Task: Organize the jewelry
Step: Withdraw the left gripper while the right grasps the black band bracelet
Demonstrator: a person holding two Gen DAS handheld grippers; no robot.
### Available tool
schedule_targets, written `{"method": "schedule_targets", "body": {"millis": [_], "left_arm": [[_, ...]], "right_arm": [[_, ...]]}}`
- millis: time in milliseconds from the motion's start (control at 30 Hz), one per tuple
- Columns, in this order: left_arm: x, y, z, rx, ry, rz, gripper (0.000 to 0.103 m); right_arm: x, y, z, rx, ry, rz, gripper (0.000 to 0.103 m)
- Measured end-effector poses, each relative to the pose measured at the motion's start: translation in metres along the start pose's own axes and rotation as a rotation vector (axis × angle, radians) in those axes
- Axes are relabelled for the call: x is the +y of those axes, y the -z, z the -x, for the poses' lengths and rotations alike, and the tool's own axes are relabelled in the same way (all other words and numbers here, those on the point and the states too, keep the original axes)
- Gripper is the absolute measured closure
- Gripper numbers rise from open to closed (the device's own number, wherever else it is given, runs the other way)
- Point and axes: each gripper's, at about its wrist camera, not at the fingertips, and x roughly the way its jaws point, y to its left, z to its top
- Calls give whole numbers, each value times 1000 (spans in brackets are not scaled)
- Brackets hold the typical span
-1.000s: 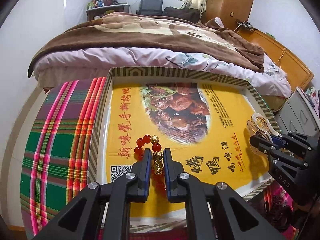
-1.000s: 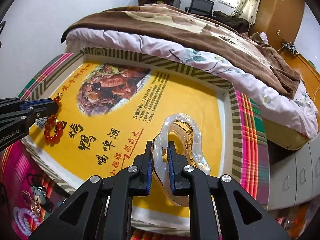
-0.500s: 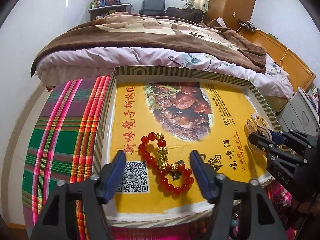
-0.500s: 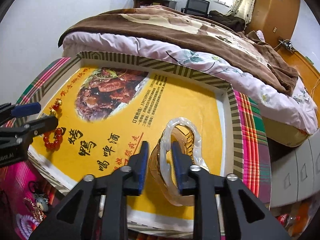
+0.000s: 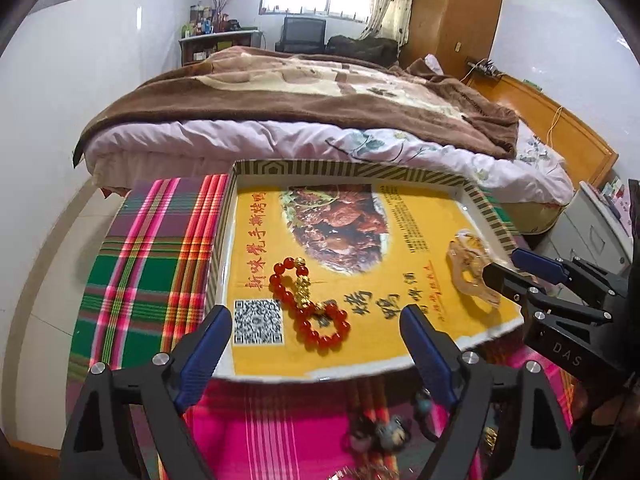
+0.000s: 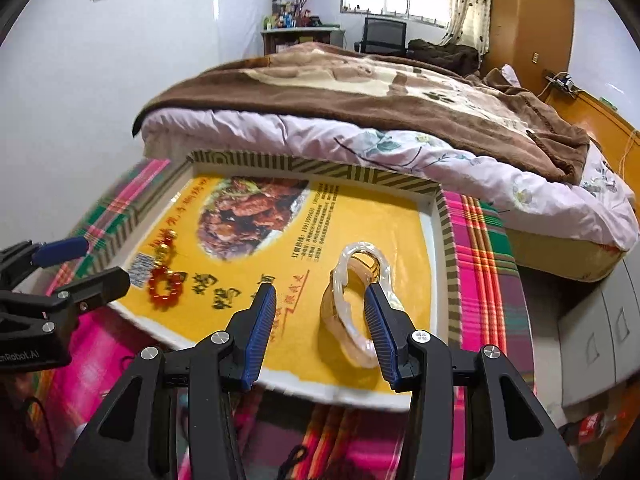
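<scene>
I see a shallow box lid [image 5: 352, 168] with a striped rim and a yellow food poster inside, resting on a plaid cloth [image 5: 148, 264] at the foot of a bed [image 5: 320, 96].

My left gripper [image 5: 316, 332] is spread wide and empty; the red bead bracelet [image 5: 308, 304] lies on the poster just beyond its tips, twisted into a figure 8 whose long axis runs from far-left to near-right, beside the QR code.

My right gripper [image 6: 320, 312] is also released, its 2 fingers flanking the translucent bangles [image 6: 356, 300] near the lid's right edge, their long axis running away from me.

Only the left view shows small trinkets [image 5: 384, 428] on the pink cloth below the lid; only the right view shows grey drawers [image 6: 600, 340].
</scene>
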Motion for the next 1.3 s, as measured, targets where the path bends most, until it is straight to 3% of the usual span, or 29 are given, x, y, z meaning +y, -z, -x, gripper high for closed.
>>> {"method": "schedule_targets", "body": {"millis": [367,733,1067,1300], "left_arm": [[-12,31,62,-66,-6,-38,17],[10,89,99,-82,55,-4,17],[33,136,89,-7,60,54,17],[28,153,70,56,72,51,17]], "right_arm": [[-1,30,60,-81,-44,-60,56],[-25,99,110,-127,-59,-90,56],[-54,156,99,-11,-12,-162,56],[-58,165,82,40,7,-173,56]]}}
